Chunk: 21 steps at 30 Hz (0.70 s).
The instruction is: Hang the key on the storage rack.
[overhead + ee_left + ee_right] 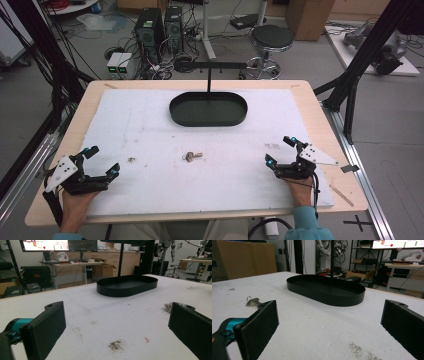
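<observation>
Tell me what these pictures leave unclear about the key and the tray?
- Key: too small in the high view to read its shape.
- Right gripper view: a jaw covers the key's blade.
- Left gripper view: a jaw hides most of the key.
- Tray floor: near wall hides part.

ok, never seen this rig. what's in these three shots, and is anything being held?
No robot: a person holds a two-jaw gripper in each hand. The high view looks down on the table; the left gripper and right gripper rest near the front edge, jaws apart, holding nothing. The other two pictures come from cameras riding on each gripper, looking along its own black jaws. On the white mat lie a small key on a ring in the middle and a black oval tray farther back.
</observation>
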Tool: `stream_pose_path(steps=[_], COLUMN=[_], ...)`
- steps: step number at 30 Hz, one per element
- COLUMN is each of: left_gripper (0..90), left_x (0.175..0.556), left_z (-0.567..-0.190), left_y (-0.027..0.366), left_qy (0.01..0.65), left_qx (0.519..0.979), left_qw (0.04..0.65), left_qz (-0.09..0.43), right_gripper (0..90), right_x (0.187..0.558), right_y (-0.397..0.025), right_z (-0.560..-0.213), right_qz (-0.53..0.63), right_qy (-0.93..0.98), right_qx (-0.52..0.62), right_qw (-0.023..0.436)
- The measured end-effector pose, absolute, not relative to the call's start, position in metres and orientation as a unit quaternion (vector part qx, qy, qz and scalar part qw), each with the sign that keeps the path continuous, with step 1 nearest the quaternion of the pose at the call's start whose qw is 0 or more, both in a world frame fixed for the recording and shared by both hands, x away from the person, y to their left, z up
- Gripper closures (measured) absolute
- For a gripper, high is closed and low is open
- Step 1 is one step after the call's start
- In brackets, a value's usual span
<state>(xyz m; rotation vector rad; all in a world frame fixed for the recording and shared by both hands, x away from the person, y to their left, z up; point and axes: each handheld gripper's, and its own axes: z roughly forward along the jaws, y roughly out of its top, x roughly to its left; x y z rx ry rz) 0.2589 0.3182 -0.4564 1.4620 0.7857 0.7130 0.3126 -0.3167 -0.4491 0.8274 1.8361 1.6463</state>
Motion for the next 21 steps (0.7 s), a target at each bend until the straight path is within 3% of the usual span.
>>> stream_pose_path(steps=[21], left_gripper=[1.7], left_x=[0.2617], left_z=[-0.4547], left_y=[0.3184], left_qy=[0.342], left_qx=[0.645], left_qw=[0.616], left_qz=[0.297], right_gripper=[0.6], right_x=[0.3125], right_y=[-0.3161], right_z=[-0.4491], right_qz=[0.610], right_qy=[0.681], right_qx=[0.306], right_qw=[0.267])
